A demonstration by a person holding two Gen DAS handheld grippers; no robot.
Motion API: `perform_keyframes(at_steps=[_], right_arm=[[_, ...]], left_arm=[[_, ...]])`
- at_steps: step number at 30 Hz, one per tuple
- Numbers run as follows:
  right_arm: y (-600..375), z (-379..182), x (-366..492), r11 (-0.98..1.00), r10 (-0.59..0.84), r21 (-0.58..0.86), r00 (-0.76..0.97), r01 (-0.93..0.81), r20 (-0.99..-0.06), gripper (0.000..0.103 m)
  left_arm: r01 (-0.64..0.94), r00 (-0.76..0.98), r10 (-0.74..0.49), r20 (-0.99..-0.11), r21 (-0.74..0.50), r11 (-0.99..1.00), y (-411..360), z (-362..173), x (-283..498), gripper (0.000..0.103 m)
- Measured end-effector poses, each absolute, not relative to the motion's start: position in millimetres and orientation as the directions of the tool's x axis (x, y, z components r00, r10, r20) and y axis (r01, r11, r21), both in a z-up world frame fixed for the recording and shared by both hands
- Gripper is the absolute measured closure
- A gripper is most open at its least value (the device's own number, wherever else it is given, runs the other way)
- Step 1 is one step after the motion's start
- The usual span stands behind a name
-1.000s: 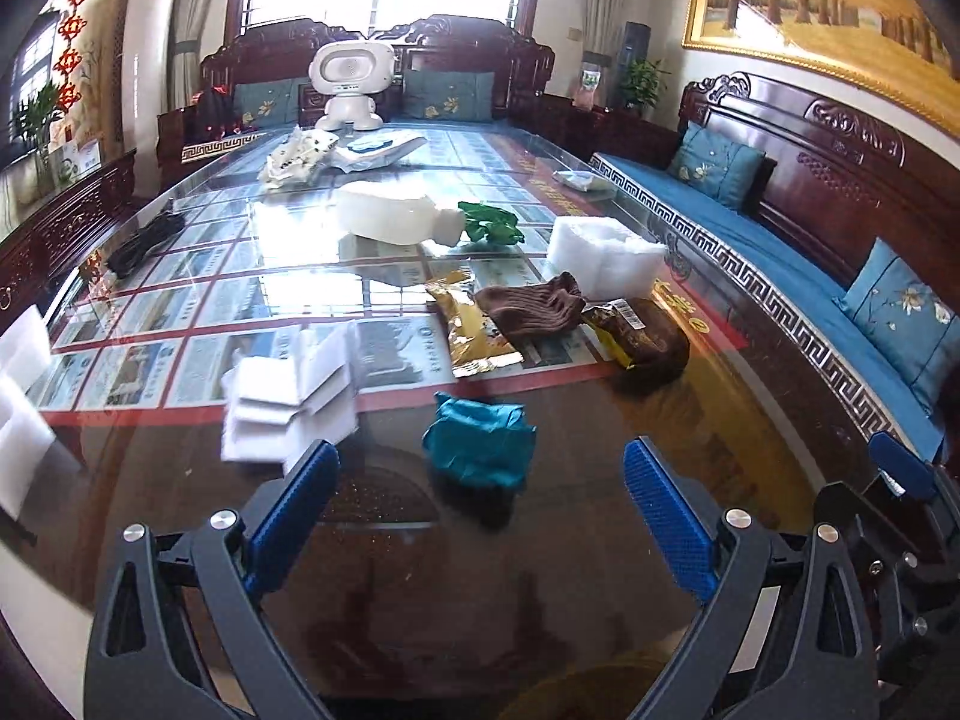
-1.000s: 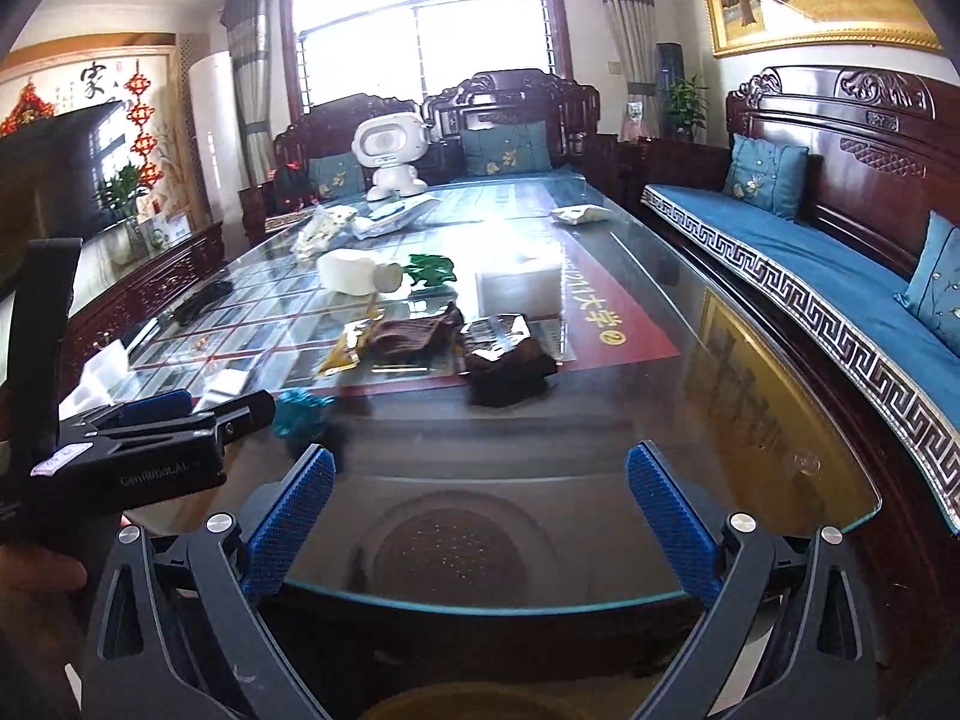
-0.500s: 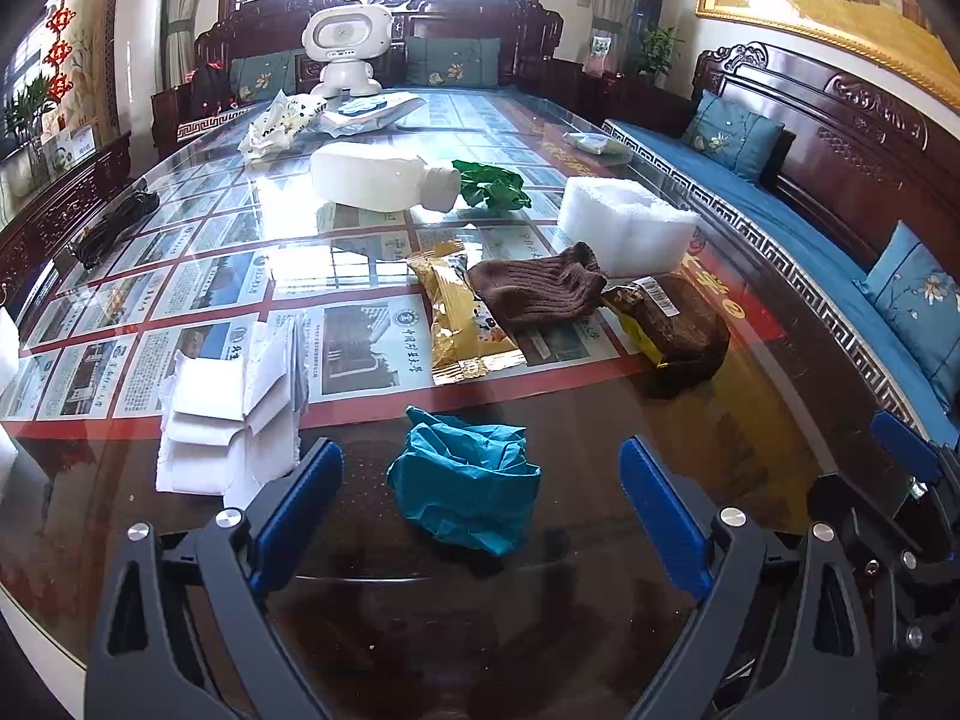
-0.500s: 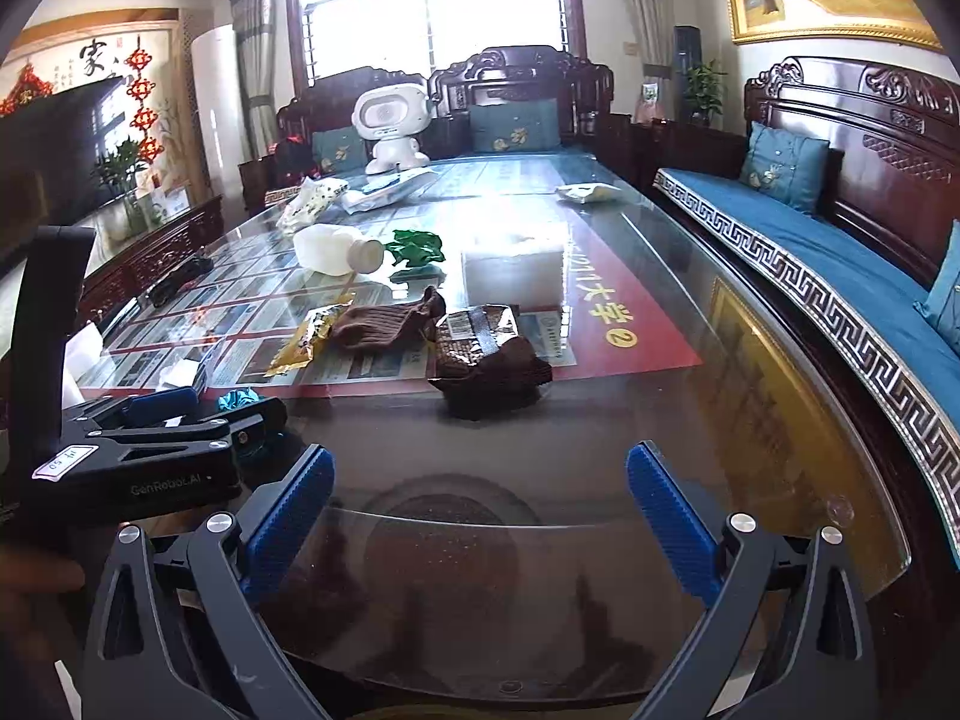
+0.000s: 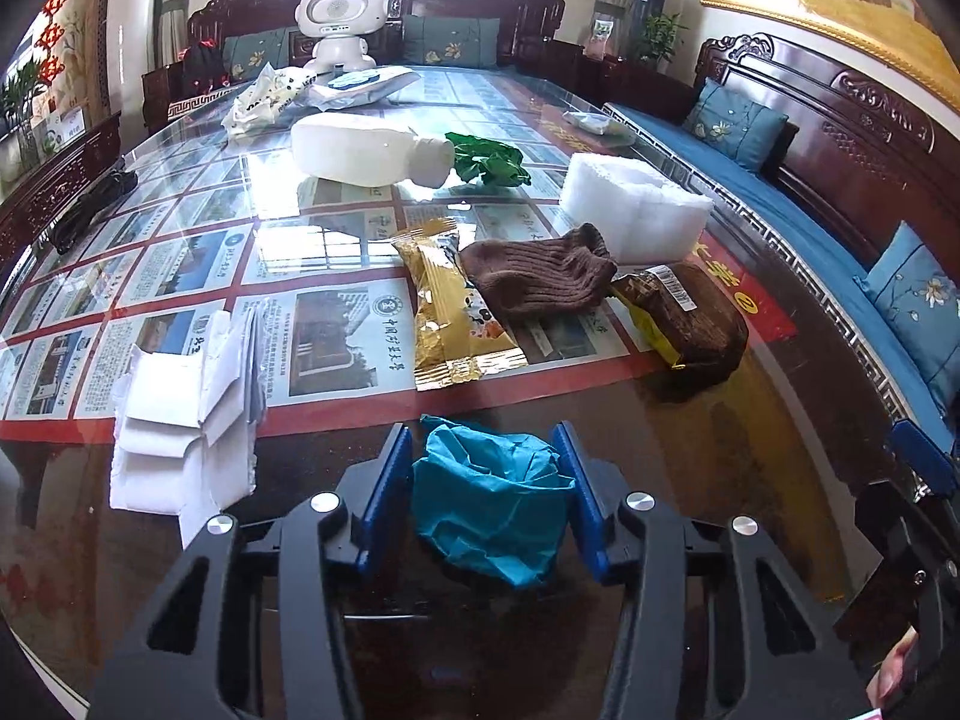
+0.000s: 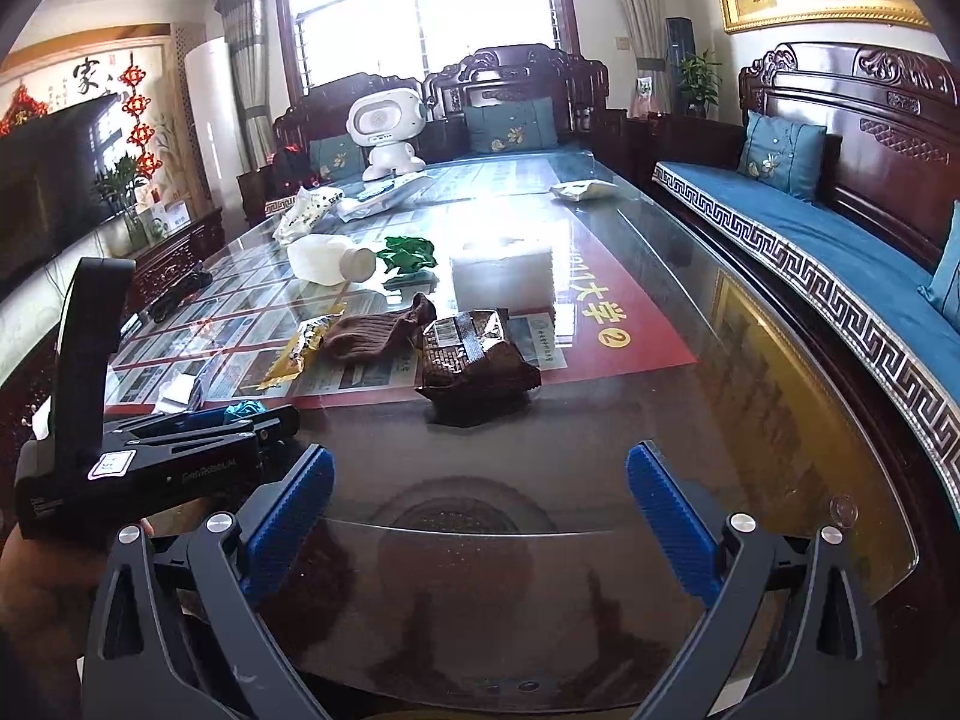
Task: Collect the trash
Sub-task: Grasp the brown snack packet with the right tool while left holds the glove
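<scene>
My left gripper point(image 5: 487, 483) is shut on a crumpled teal wad point(image 5: 489, 504) that rests on the glass table point(image 5: 750, 450); both blue pads press its sides. Beyond it lie white folded paper point(image 5: 180, 420), a gold snack wrapper point(image 5: 456, 312), a brown sock point(image 5: 540, 270), a brown packet point(image 5: 690, 312), a white bottle point(image 5: 366, 150) on its side, a green scrap point(image 5: 489, 165) and white foam point(image 5: 630, 207). My right gripper point(image 6: 480, 516) is open and empty above the table's near end. The left gripper point(image 6: 180, 450) shows at its left, with the teal wad point(image 6: 243, 409) between its fingers.
A white toy robot point(image 5: 339, 18) and plastic bags point(image 5: 270, 99) stand at the table's far end. A black cable point(image 5: 90, 204) lies at the left edge. A wooden sofa with blue cushions point(image 5: 840, 252) runs along the right side.
My left gripper has moved forward and down to the teal wad and closed its pads on it. The right gripper has stayed open and shifted slightly closer to the table.
</scene>
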State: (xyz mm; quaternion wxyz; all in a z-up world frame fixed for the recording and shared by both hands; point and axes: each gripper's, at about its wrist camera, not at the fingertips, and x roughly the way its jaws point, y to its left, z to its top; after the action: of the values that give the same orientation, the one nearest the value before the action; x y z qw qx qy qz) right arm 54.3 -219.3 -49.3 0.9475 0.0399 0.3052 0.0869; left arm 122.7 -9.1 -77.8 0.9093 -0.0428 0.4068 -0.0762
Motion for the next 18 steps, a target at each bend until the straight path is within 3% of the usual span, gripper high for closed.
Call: perform_keyframes(at_steps=[4, 13, 18], right_arm=[[-219, -49, 56, 0.98, 0.199, 0.138, 0.797, -0.146, -0.57, 0.008], [-199, -39, 84, 0.983, 0.182, 0.08, 0.799, -0.166, -0.573, 0.008], [-184, -48, 133, 0.986, 0.146, 0.038, 0.742, -0.16, -0.654, 0.009]], left_arm=[[0.106, 0.659, -0.191, -0.728, -0.162, 0.981, -4, -76, 120, 0.06], [0.099, 0.705, -0.177, -0.687, -0.152, 0.983, 9, -58, 104, 0.06], [0.091, 0.707, -0.183, -0.684, -0.169, 0.982, 19, -56, 104, 0.06]])
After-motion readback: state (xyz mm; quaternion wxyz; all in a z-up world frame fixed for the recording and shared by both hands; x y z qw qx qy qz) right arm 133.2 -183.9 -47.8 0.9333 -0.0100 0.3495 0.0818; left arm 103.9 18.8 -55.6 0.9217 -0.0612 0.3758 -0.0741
